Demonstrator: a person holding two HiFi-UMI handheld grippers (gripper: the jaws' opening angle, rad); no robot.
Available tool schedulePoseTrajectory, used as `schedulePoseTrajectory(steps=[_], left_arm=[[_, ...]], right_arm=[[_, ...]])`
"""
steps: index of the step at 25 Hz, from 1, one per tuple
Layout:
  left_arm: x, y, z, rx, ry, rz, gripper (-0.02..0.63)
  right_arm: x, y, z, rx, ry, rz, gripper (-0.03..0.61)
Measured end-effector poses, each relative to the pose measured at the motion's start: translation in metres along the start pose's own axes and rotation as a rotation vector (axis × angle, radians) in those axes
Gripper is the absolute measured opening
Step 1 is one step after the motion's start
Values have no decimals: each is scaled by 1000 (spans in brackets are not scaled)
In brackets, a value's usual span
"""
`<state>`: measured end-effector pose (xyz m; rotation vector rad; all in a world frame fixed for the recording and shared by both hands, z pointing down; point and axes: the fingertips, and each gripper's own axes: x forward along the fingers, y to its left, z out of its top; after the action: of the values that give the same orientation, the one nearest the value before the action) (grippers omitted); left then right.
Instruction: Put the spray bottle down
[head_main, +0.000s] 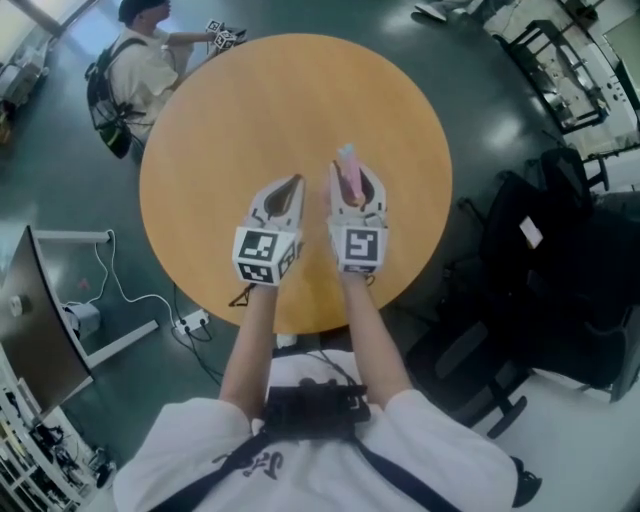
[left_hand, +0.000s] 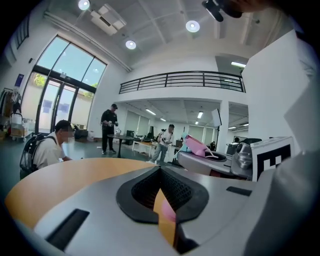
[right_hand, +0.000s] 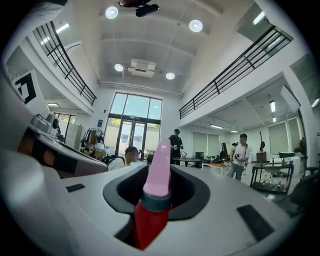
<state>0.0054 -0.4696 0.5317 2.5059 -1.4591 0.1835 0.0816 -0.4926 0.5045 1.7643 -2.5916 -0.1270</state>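
Far left on the floor: monitor (head_main: 38, 320) on a white stand, with a power strip (head_main: 190, 322) and white cable beside it. Upper left: seated person (head_main: 140, 60) with a black backpack, at the far rim of the round wooden table (head_main: 220, 120), well apart from both grippers. The left gripper view also shows two people standing further back in the hall.

Left gripper (head_main: 290, 190) is over the near half of the table. Its jaw tips are together and grip nothing; tabletop shows through the gap behind the tips.

Right gripper (head_main: 355, 185) is just beside it, the two side by side and pointing the same way. Its jaws are clamped on the spray bottle (right_hand: 156, 180): red body, grey collar, pink head sticking up past the jaws. The bottle is held over the near-right part of the table. Its base is hidden under the gripper, so I can't tell if it touches the wood.

Right of the table: black chairs (head_main: 560, 270) on the floor, near the rim.
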Motion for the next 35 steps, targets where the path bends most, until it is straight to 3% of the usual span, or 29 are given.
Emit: schedulePoseTrajectory(steps=[10, 16, 20, 27, 35], left_arm=[[19, 11, -38, -73, 55, 13, 12], [19, 16, -64, -108, 102, 28, 12], [16, 11, -73, -119, 125, 33, 12], [10, 11, -72, -112, 137, 29, 12], [-15, 19, -63, -111, 92, 28, 12]], right_arm=[[19, 7, -69, 13, 69, 63, 129], [22, 15, -94, -30, 80, 96, 129], [13, 15, -96, -42, 35, 91, 132], [14, 8, -103, 24, 52, 55, 155], [5, 8, -89, 48, 53, 36, 221]])
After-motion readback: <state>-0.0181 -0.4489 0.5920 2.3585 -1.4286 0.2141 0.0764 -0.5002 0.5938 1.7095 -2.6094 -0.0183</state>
